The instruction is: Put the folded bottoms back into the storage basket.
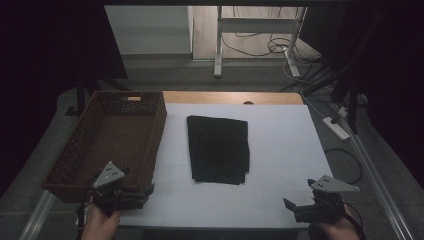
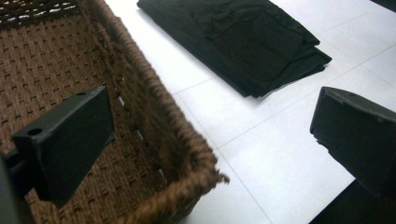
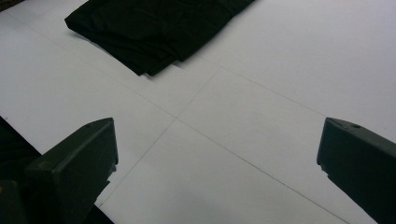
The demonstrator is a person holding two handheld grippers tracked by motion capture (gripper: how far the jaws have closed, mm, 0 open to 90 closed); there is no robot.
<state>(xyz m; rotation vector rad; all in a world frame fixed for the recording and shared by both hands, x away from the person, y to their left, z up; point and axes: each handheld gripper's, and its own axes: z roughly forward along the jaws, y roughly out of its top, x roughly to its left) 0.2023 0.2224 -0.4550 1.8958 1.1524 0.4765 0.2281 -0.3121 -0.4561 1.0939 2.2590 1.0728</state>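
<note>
A folded black cloth (image 1: 218,149) lies flat on the white table (image 1: 280,150), just right of the brown woven basket (image 1: 107,140). The left gripper (image 1: 145,192) hovers at the basket's near right corner, jaws wide apart, empty. The right gripper (image 1: 290,206), well right of the basket, is also spread, holding nothing. The cloth's folds are too dark to make out.

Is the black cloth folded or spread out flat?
Folded: the black cloth lies as a compact rectangle on the white table, with stacked layers showing at its edge.
</note>
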